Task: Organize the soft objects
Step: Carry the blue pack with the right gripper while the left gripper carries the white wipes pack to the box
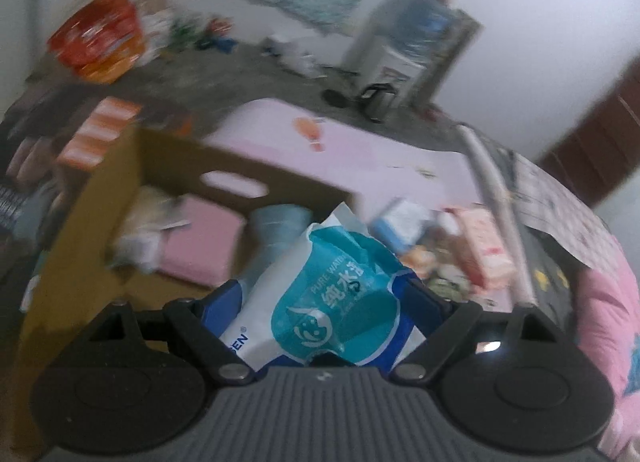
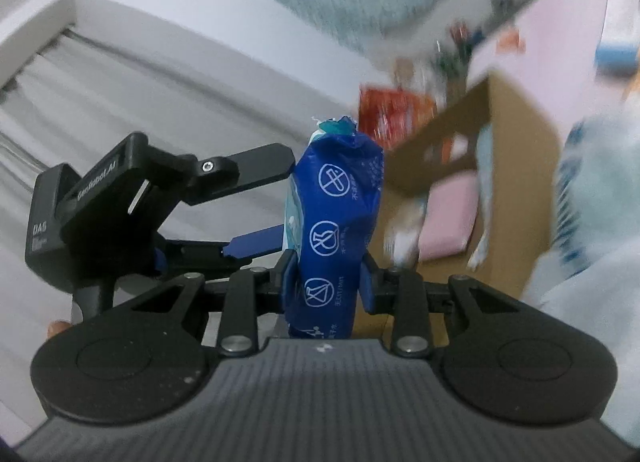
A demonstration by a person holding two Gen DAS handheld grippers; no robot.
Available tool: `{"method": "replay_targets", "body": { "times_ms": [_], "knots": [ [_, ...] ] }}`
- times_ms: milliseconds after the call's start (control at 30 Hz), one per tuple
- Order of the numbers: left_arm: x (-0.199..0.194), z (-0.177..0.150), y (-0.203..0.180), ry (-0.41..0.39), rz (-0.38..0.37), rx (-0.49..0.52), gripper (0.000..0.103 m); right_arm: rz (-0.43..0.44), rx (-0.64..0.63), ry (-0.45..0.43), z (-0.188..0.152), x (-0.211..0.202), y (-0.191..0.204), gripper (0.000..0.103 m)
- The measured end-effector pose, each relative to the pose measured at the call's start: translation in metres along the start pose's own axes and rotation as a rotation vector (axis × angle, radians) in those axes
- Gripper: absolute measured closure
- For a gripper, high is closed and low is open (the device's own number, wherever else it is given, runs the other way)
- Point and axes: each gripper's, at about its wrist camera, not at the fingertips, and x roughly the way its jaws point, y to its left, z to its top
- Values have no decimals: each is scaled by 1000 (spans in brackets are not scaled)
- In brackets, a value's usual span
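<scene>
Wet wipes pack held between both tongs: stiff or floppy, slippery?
The wipes pack probably deforms: its film wrinkles and pinches in where the right tongs squeeze it. The glossy wrapper may slip. Left tongs straddle it wide, so it looks bulky but soft.

The left gripper (image 1: 324, 294) grips a blue-and-white wet-wipe pack (image 1: 320, 302) above an open cardboard box (image 1: 120, 181) holding a pink pad (image 1: 200, 246).
</scene>
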Motion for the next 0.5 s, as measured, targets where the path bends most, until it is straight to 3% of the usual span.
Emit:
{"method": "replay_targets", "body": {
  "times_ms": [300, 500],
  "knots": [
    [18, -2, 108, 1, 78, -117, 16, -119, 102, 248, -16, 107, 0, 73],
    [11, 2, 151, -30, 107, -184, 16, -203, 117, 371, -24, 159, -5, 74]
  ]
}}
